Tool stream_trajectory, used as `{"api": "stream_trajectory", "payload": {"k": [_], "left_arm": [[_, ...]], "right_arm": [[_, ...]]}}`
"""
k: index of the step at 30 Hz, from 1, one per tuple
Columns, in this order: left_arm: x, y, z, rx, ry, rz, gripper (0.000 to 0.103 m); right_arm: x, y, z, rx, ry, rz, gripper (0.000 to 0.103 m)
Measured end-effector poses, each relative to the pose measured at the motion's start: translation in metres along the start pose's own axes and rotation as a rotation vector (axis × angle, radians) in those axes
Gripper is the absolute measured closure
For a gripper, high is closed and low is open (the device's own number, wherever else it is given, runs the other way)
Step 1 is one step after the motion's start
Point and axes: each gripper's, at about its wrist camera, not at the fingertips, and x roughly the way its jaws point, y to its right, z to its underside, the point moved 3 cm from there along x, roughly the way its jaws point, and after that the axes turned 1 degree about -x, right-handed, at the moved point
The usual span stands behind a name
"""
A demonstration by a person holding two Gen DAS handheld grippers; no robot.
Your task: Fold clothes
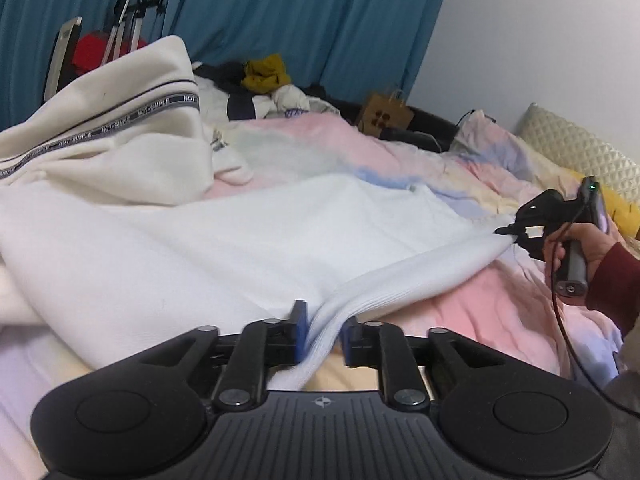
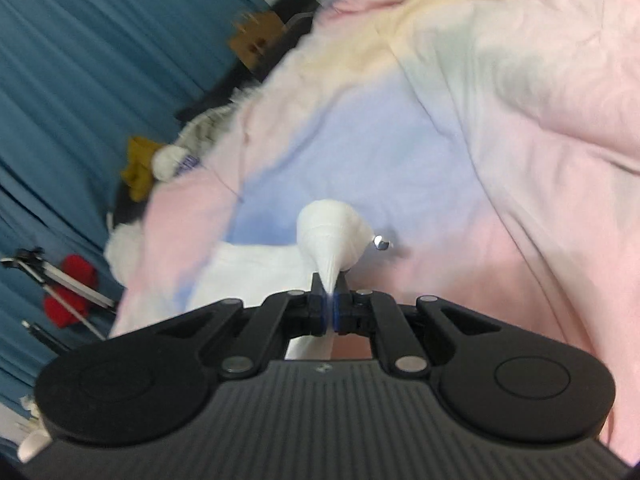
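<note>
the white ribbed garment (image 1: 224, 248) lies spread on a pastel bedspread (image 1: 500, 300), ahead of the left gripper (image 1: 323, 330). a bunched fold of it runs between that gripper's 2 blue pads (image 1: 299, 332), which stand partly apart; whether they press the cloth cannot be told. the right gripper (image 2: 330, 300), held in a hand (image 1: 580, 248) to the left gripper's right, is clamped shut on a pinched tip of the same garment. a cream sweatshirt (image 1: 120, 140) lies heaped beyond, to the left.

There were two hand-held grippers, left (image 1: 322, 334) and right (image 2: 330, 306), two white garments (image 1: 240, 240) (image 1: 120, 136), one paper bag (image 1: 386, 114) and one bed (image 1: 500, 300).
</note>
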Motion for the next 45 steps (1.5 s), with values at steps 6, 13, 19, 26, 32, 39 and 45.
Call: {"api": "stream_trajectory", "payload": {"k": [6,13,19,26,32,39,45], "left_arm": [[-0.054,-0.005,0.009,-0.147,0.024,-0.098,0.024],[-0.106,-0.105,0.026,-0.788,0.098,-0.210,0.022],[-0.141,-0.196,0.068,-1.369,0.360,-0.244,0.022],[-0.149,-0.223,0.067,-1.448,0.370,-0.355,0.090],[-0.199,-0.208,0.039,-1.308,0.370,-0.472,0.098],[-0.310,-0.210,0.027,-1.248,0.405,-0.554,0.098],[-0.351,-0.208,0.062,-1.239,0.343,-0.542,0.098]], "right_arm": [[0.002,-0.018,-0.002,-0.141,0.047,0.019,0.097],[-0.001,-0.016,-0.008,-0.143,0.087,-0.003,0.097],[0.002,-0.020,-0.008,-0.171,0.125,-0.012,0.097],[0.013,-0.016,-0.010,-0.150,0.142,-0.020,0.097],[0.017,-0.001,-0.013,-0.071,0.111,-0.022,0.097],[0.020,0.011,-0.011,0.009,0.041,0.000,0.097],[0.012,0.023,-0.012,0.068,0.010,-0.019,0.097]]}}
